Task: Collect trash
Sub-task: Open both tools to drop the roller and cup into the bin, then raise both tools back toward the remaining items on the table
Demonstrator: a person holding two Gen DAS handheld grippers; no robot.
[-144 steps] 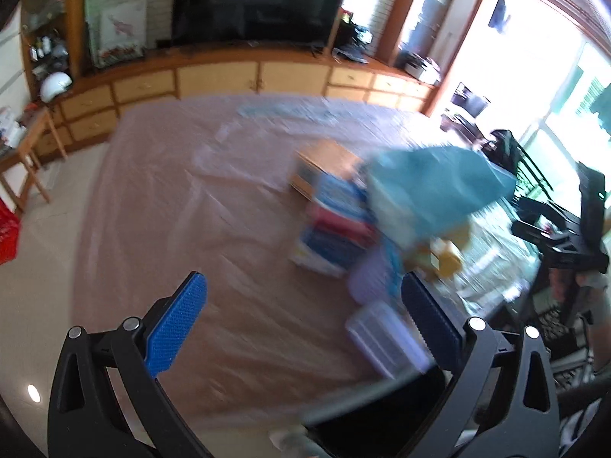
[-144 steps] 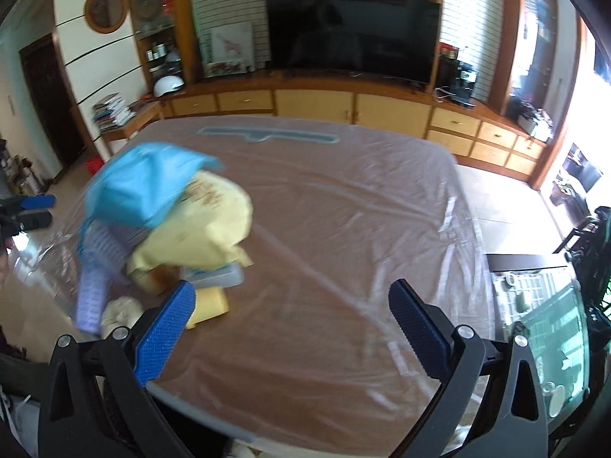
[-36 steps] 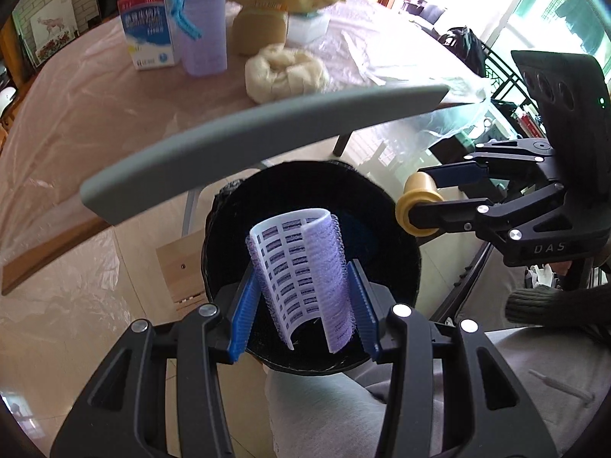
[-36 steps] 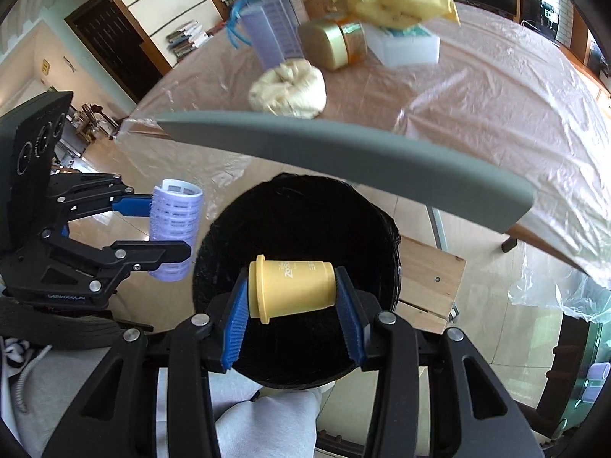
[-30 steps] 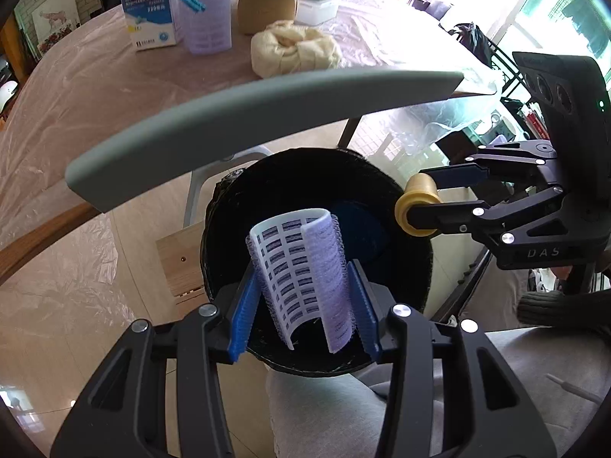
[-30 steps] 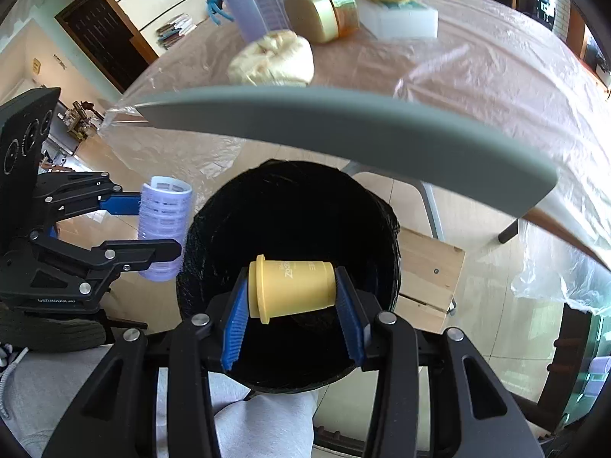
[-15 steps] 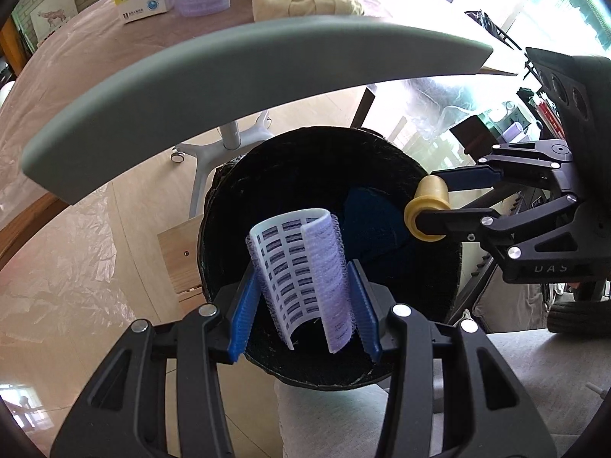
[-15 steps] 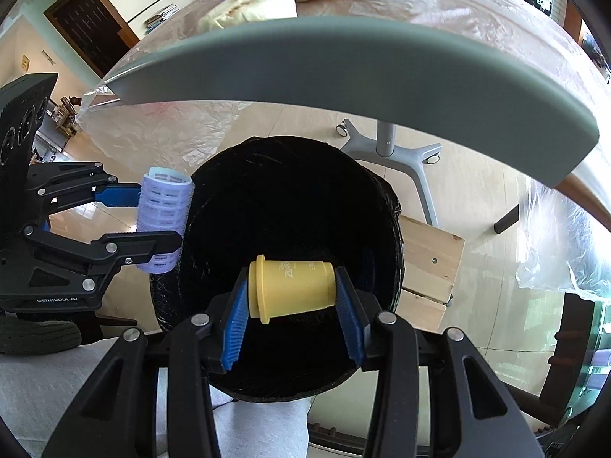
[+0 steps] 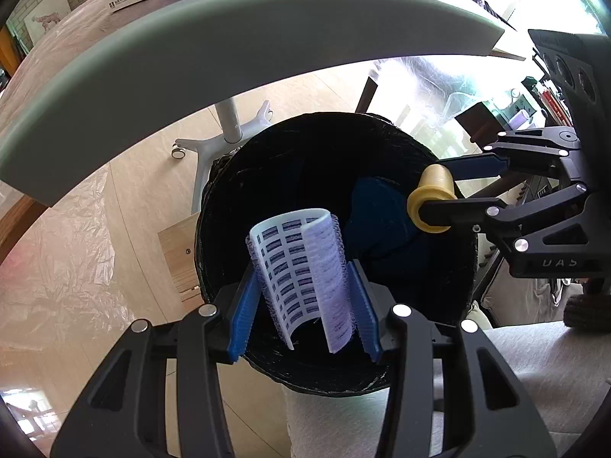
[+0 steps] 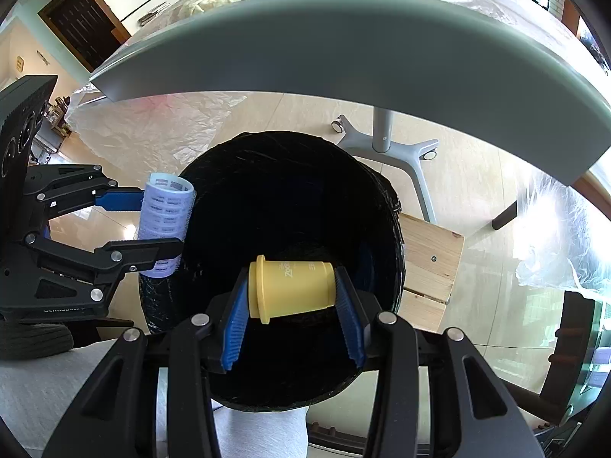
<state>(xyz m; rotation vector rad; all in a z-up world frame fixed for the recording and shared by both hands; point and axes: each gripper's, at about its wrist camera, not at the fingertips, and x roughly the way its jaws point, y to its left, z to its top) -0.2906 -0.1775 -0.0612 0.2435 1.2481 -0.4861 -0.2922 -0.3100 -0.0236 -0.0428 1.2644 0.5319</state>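
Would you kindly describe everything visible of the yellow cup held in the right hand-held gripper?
The yellow cup is a small, opaque, plastic-looking tumbler with a flared lip at one end and faint printed lettering on its side. It lies sideways, lip towards the left, clamped at both ends between the blue pads of the right hand-held gripper. It hangs over the open mouth of the black bin, touching nothing but the pads.

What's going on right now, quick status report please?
Left tongs shut on lilac hair roller. Right tongs shut on yellow cup. Both over black bin. Nothing blocking the drop.
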